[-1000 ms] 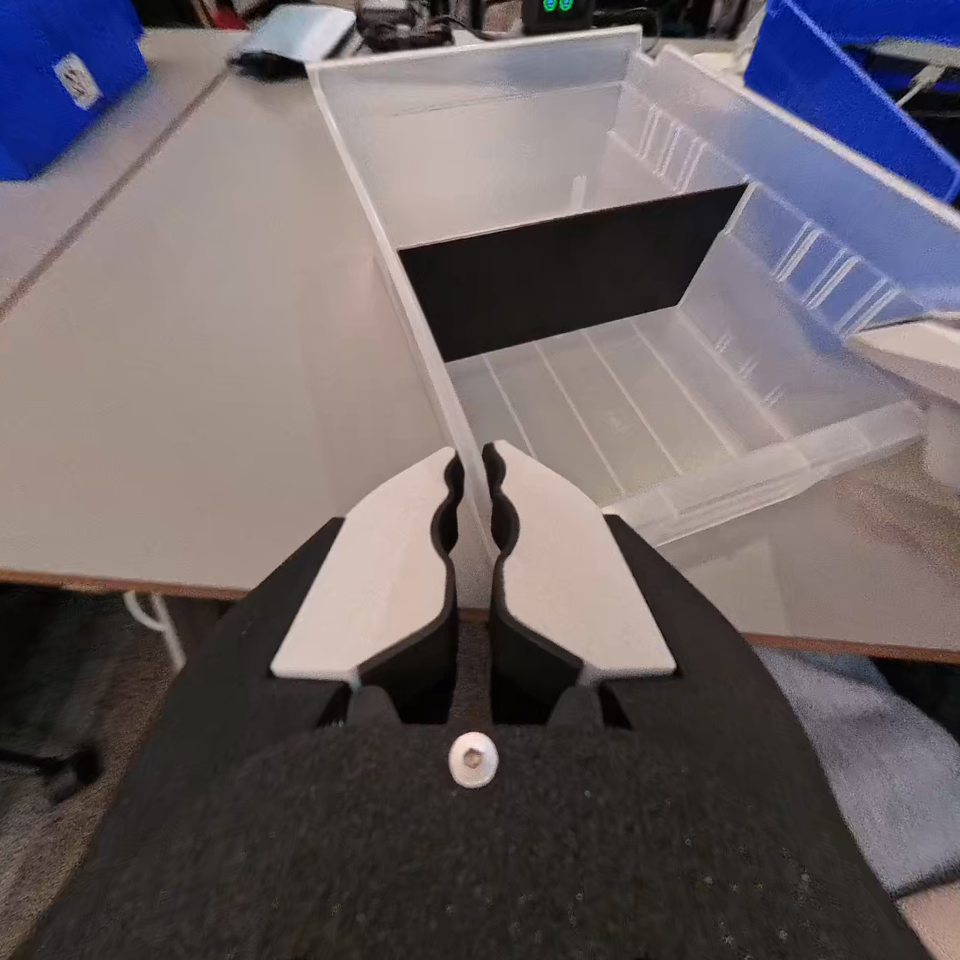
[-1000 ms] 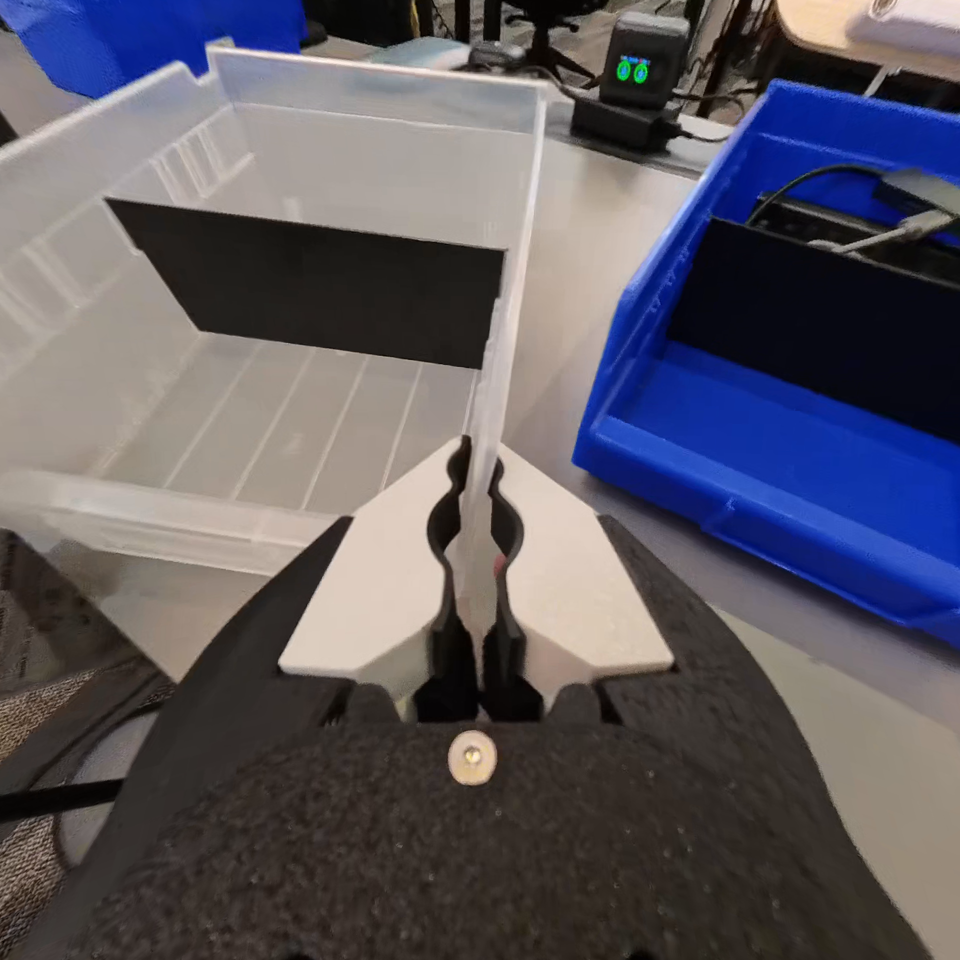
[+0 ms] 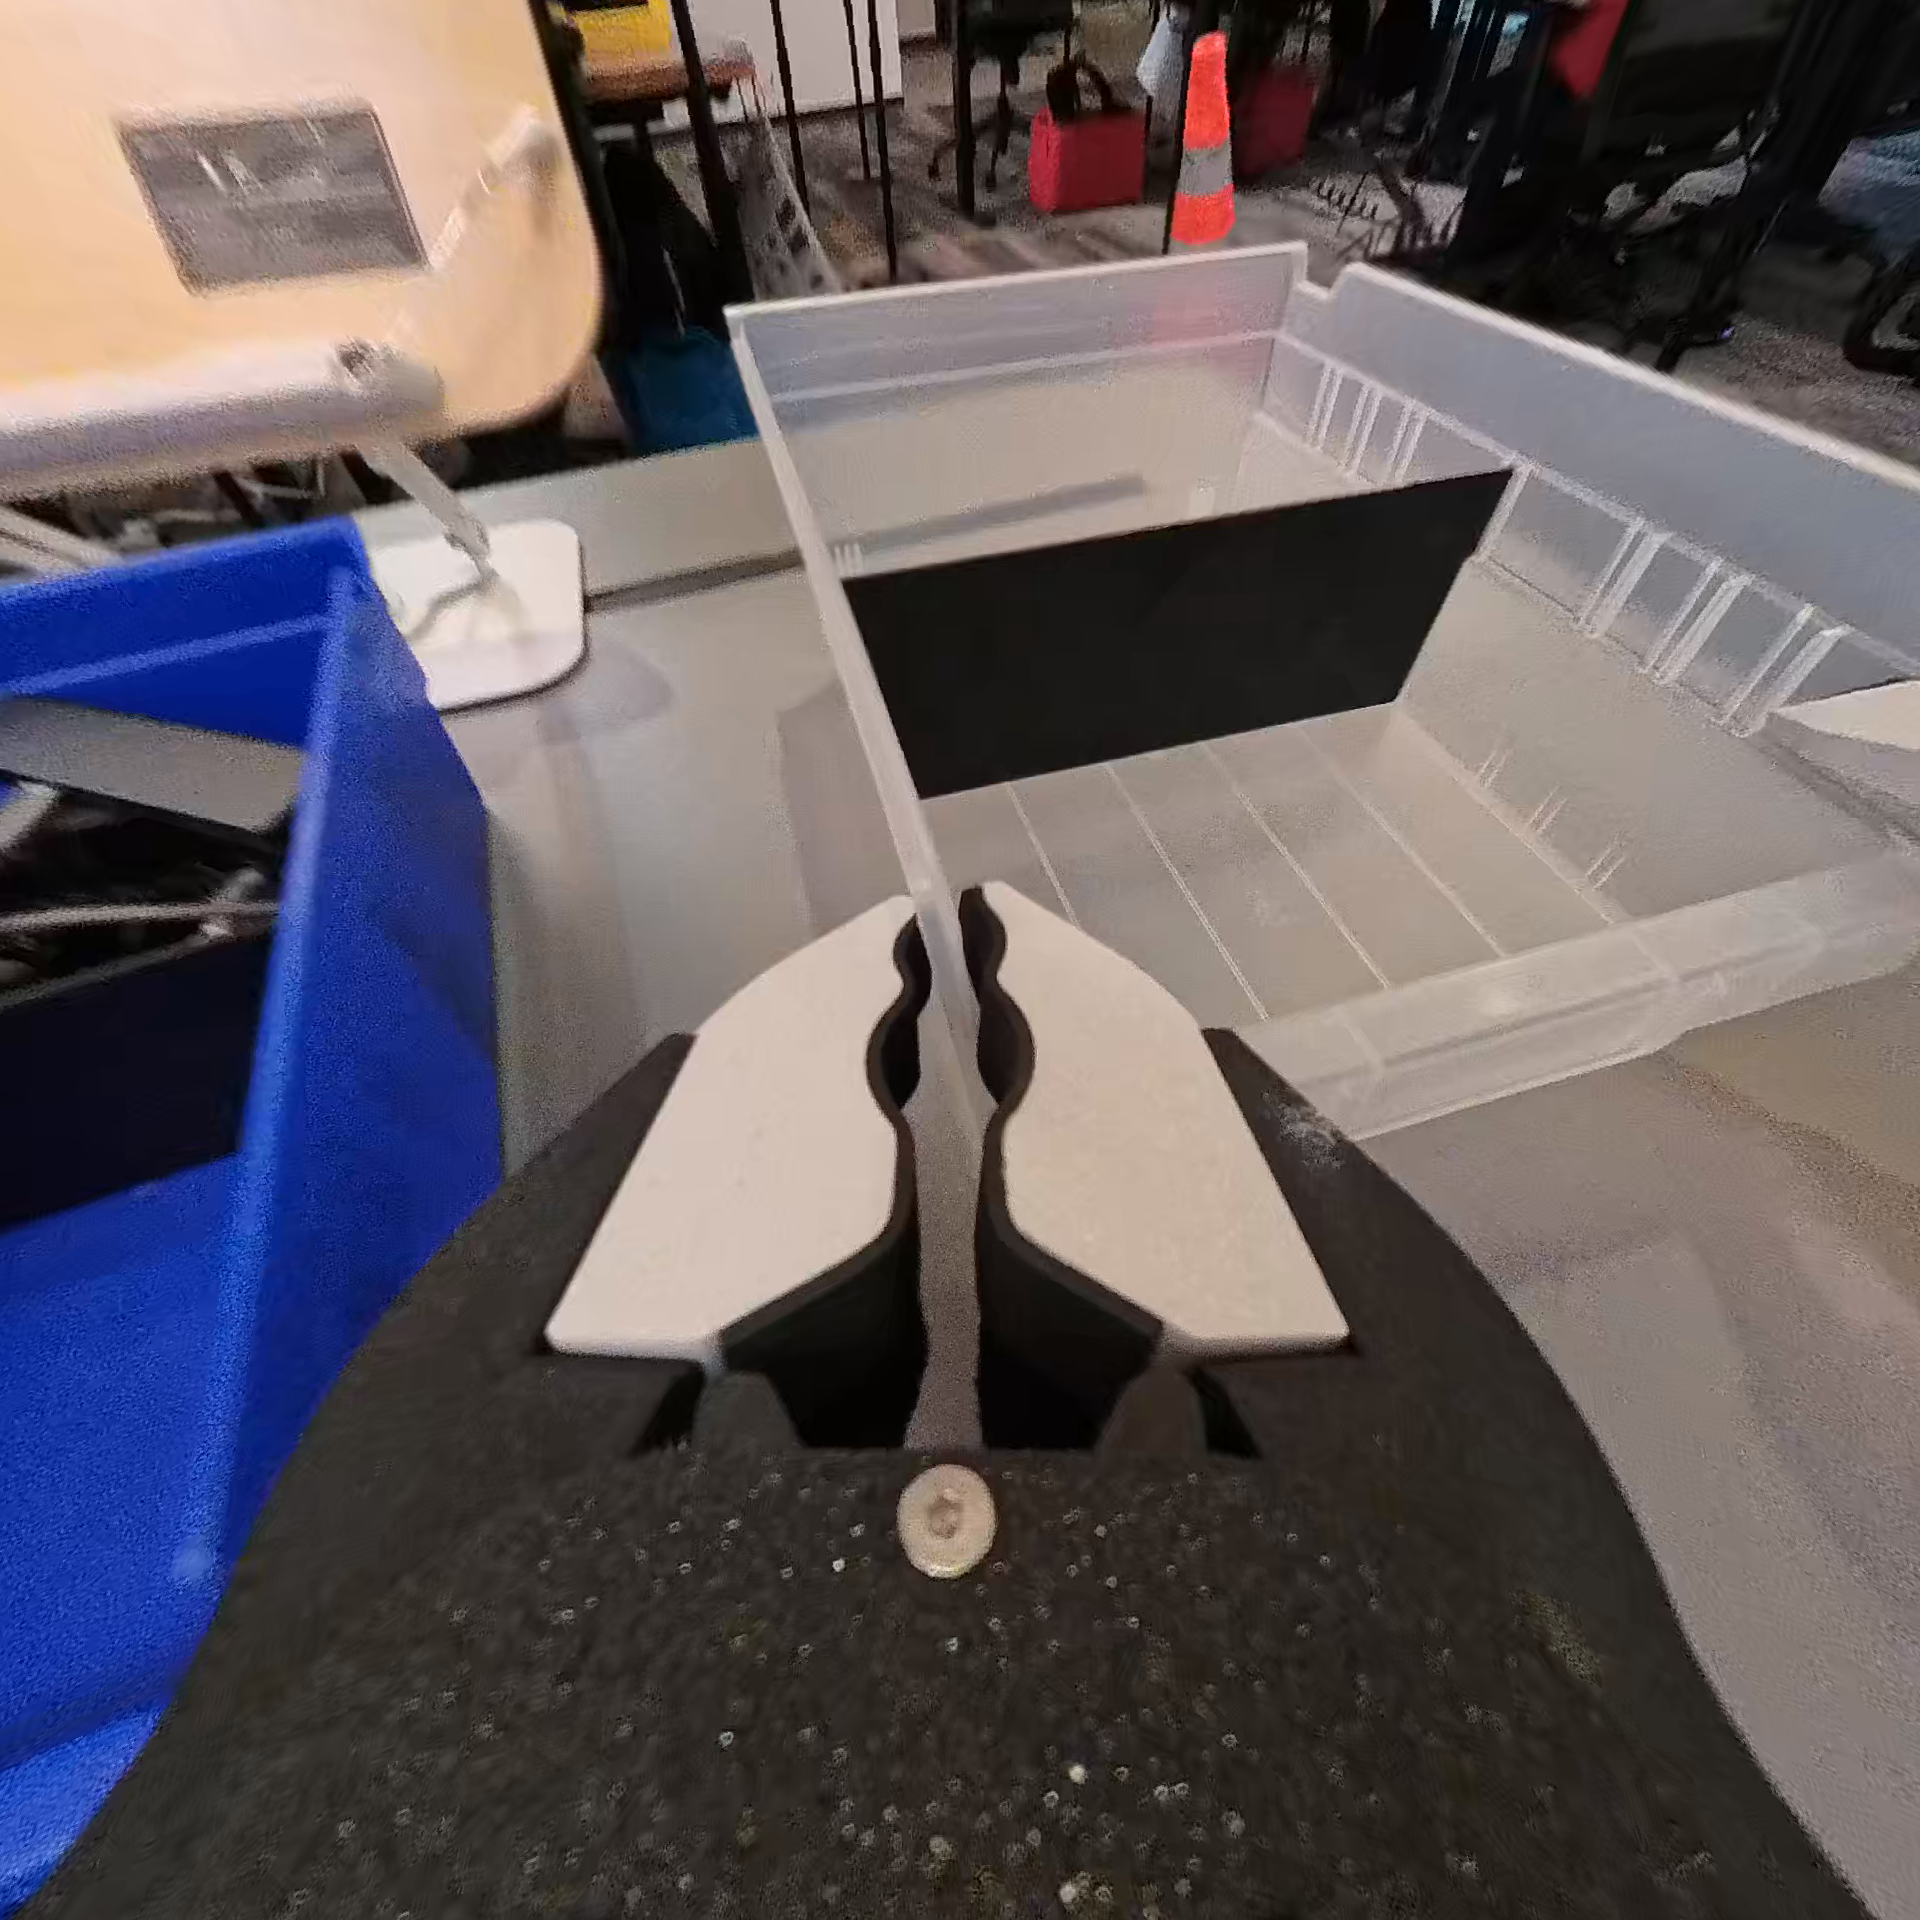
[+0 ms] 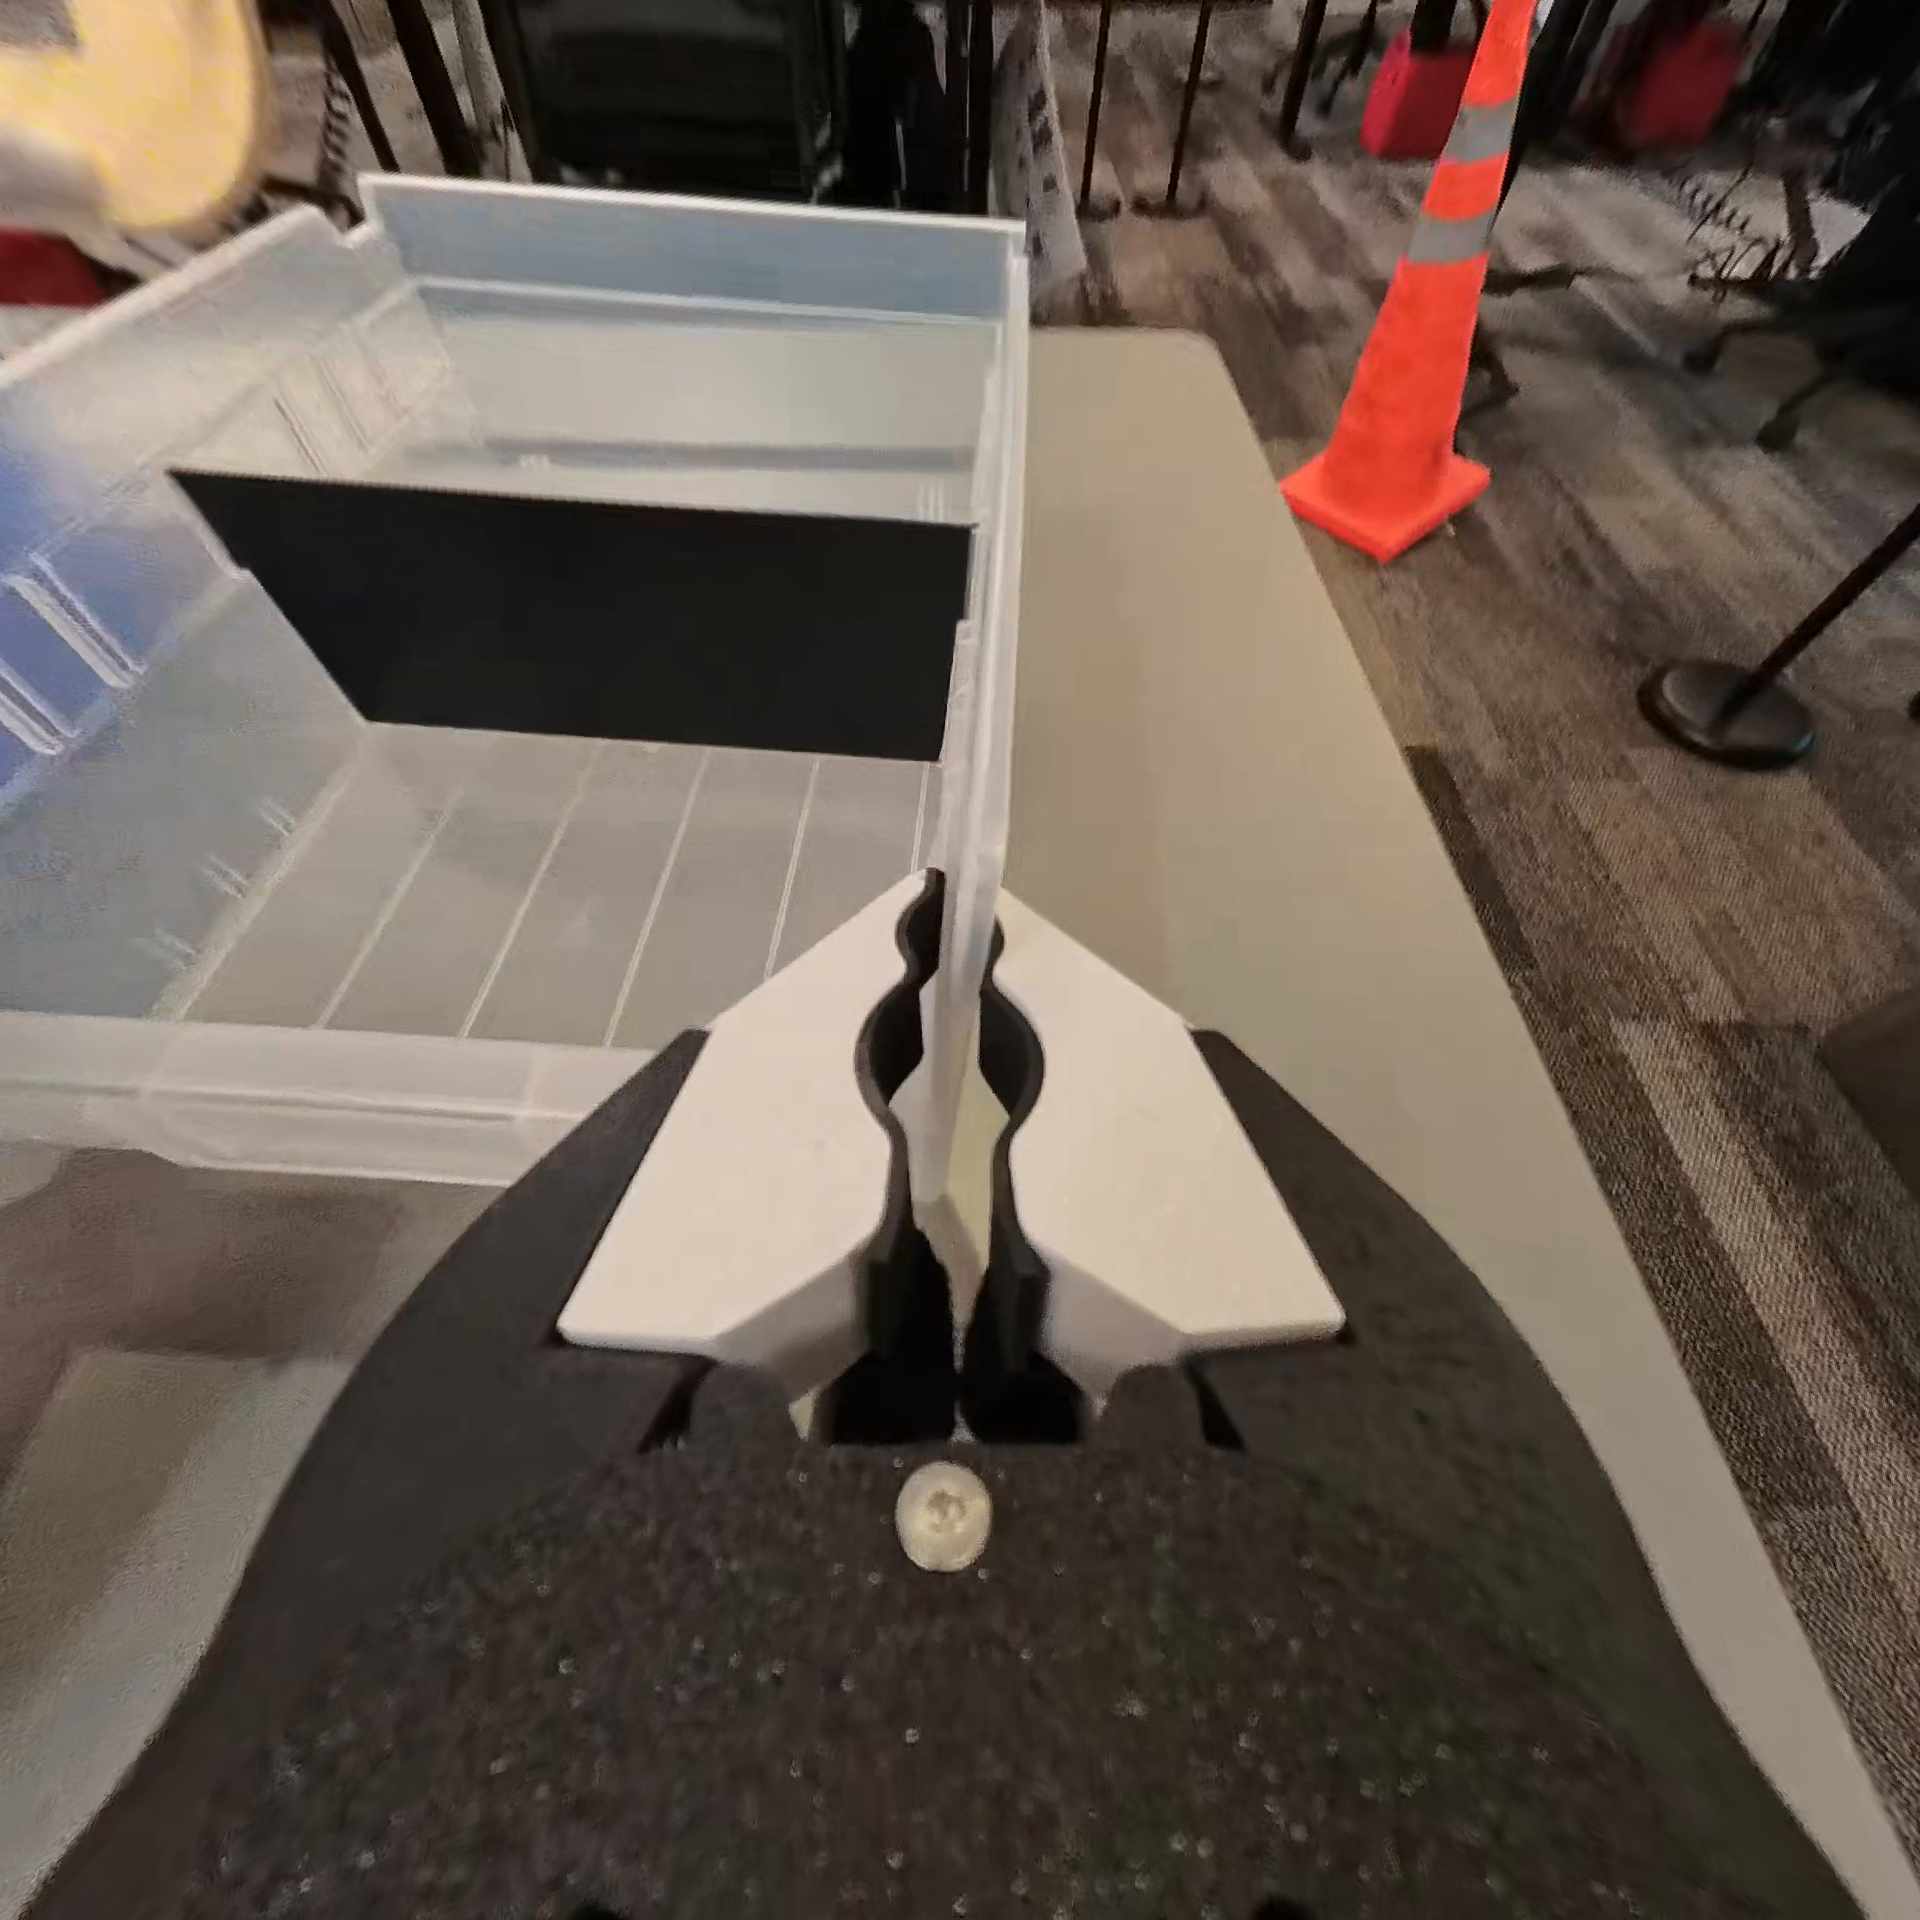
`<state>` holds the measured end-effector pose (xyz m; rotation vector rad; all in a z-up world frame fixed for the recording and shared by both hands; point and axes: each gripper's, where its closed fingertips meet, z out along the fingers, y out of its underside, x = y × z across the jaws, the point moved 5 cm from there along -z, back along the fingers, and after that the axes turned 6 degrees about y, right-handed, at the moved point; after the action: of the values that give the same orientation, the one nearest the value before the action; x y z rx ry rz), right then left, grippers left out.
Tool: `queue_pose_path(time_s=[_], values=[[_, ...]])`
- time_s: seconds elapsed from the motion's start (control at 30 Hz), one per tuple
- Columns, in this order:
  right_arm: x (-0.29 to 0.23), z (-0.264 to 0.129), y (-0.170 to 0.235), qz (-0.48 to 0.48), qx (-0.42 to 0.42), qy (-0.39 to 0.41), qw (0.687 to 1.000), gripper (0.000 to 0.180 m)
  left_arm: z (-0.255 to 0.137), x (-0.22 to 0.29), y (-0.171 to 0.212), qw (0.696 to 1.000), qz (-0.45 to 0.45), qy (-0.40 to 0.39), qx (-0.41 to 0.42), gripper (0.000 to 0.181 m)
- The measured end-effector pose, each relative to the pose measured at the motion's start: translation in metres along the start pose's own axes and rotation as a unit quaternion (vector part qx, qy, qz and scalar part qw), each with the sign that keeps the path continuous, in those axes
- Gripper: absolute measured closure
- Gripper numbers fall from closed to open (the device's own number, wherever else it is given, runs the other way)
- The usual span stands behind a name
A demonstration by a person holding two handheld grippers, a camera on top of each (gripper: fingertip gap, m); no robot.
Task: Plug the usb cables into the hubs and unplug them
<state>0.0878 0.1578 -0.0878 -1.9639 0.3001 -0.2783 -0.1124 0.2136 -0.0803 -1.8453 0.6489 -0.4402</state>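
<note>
1. Left gripper (image 3: 940,920): jaws clamped on the left side wall of the clear bin (image 3: 1558,966).
2. Right gripper (image 4: 961,914): jaws clamped on the bin's (image 4: 208,1081) right side wall.
3. Black divider (image 3: 1143,623) stands across the bin's middle; nothing in the near compartment.
4. Blue bin (image 3: 343,1039) sits just left of it on the grey table (image 3: 644,831), with cables (image 3: 125,914) inside; hubs not discernible.
5. Orange cone (image 4: 1423,343) on the floor beyond the table.
</note>
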Motion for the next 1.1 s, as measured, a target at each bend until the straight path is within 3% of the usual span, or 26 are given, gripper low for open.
queue_pose_path(time_s=[0.17,0.3,0.37,0.47,0.6,0.67,0.73,0.8,0.87,0.93,1.0,1.1], values=[[-0.002,0.018,0.012,-0.011,-0.029,0.005,1.0,0.178,0.011,-0.001,0.023,1.0,-0.02,0.005,-0.013,0.174],[0.002,0.023,0.02,0.014,-0.054,0.002,0.998,0.175,0.005,0.005,0.024,0.994,-0.035,0.082,-0.066,0.163],[0.003,0.021,0.02,0.015,-0.053,0.008,0.998,0.173,-0.014,0.006,0.011,0.988,-0.049,0.135,-0.051,0.155],[0.001,0.012,0.013,0.001,-0.036,0.015,0.999,0.153,-0.065,-0.008,-0.019,0.981,-0.035,0.188,0.021,0.155],[-0.002,-0.02,-0.026,-0.015,0.064,0.08,0.995,0.14,-0.121,-0.073,-0.027,0.989,-0.007,0.144,0.031,0.15],[-0.033,-0.039,-0.049,-0.021,0.103,0.045,0.993,0.137,-0.14,-0.122,-0.02,0.996,-0.011,0.086,0.031,0.141],[-0.09,-0.056,-0.063,-0.018,0.122,-0.038,0.992,0.133,-0.155,-0.175,-0.005,0.999,0.012,-0.009,0.033,0.135],[-0.161,-0.074,-0.062,-0.002,0.117,-0.149,0.982,0.127,-0.165,-0.22,0.019,0.996,0.025,-0.083,0.013,0.128],[-0.221,-0.084,-0.043,0.048,0.095,-0.205,0.973,0.127,-0.164,-0.25,0.047,0.993,0.018,-0.111,-0.035,0.125],[-0.265,-0.082,-0.012,0.056,0.083,-0.202,0.974,0.126,-0.155,-0.264,0.065,0.993,0.001,-0.096,-0.07,0.122],[-0.286,-0.066,0.013,-0.015,0.061,-0.138,0.988,0.127,-0.143,-0.266,0.076,0.995,-0.02,-0.06,-0.079,0.125],[-0.293,-0.045,0.015,-0.057,0.07,-0.064,0.994,0.156,-0.132,-0.263,0.079,0.995,-0.078,-0.007,-0.063,0.15]])
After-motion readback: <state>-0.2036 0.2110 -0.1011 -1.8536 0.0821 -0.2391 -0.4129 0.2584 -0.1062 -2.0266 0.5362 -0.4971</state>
